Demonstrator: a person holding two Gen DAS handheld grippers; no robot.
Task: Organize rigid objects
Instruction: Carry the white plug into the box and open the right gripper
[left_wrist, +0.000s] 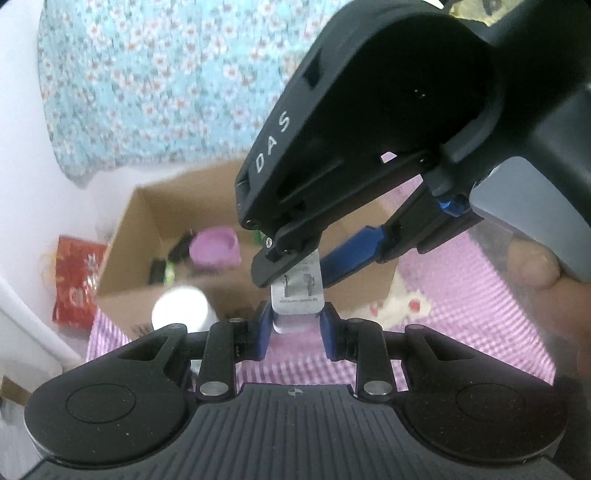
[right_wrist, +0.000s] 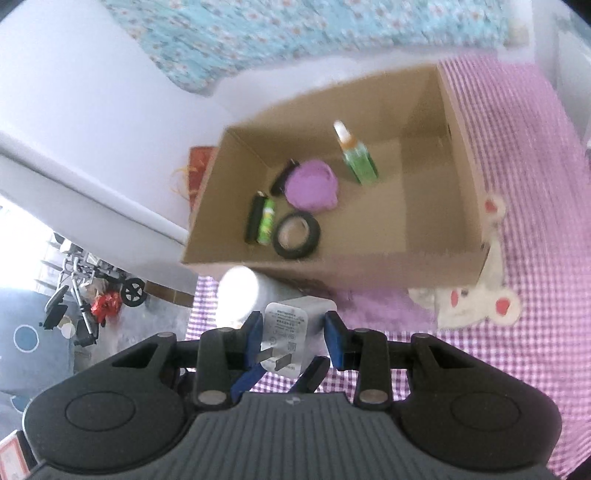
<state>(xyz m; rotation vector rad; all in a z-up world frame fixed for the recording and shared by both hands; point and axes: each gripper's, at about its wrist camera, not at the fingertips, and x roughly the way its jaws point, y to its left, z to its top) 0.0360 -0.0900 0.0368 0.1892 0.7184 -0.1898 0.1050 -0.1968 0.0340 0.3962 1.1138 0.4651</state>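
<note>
Now pinching one charger (right_wrist: 291, 328) from two sides, held above the checked cloth (right_wrist: 517, 184). On the right gripper (right_wrist: 293, 334): narrow jaws pressed to both flanks of the white body, prongs turned back toward the camera. On the left gripper (left_wrist: 297, 332): narrow jaws likewise closed on the other end, crossing the right pair at an angle. Looks like a handover, so probably calls for one pair to let go first.

Straight ahead, on the far side: an open box (right_wrist: 369, 258), with a white jar (right_wrist: 240, 295) standing just near it, slightly left. Calls for a short carry forward over the near wall, easier from the right side.

In the box, mostly toward its left half: a bowl (right_wrist: 312, 186), tape (right_wrist: 295, 236), a spray bottle (right_wrist: 360, 158), a black lighter (right_wrist: 253, 219) and a green one (right_wrist: 266, 221). Leaves the right half bare for a drop.
</note>
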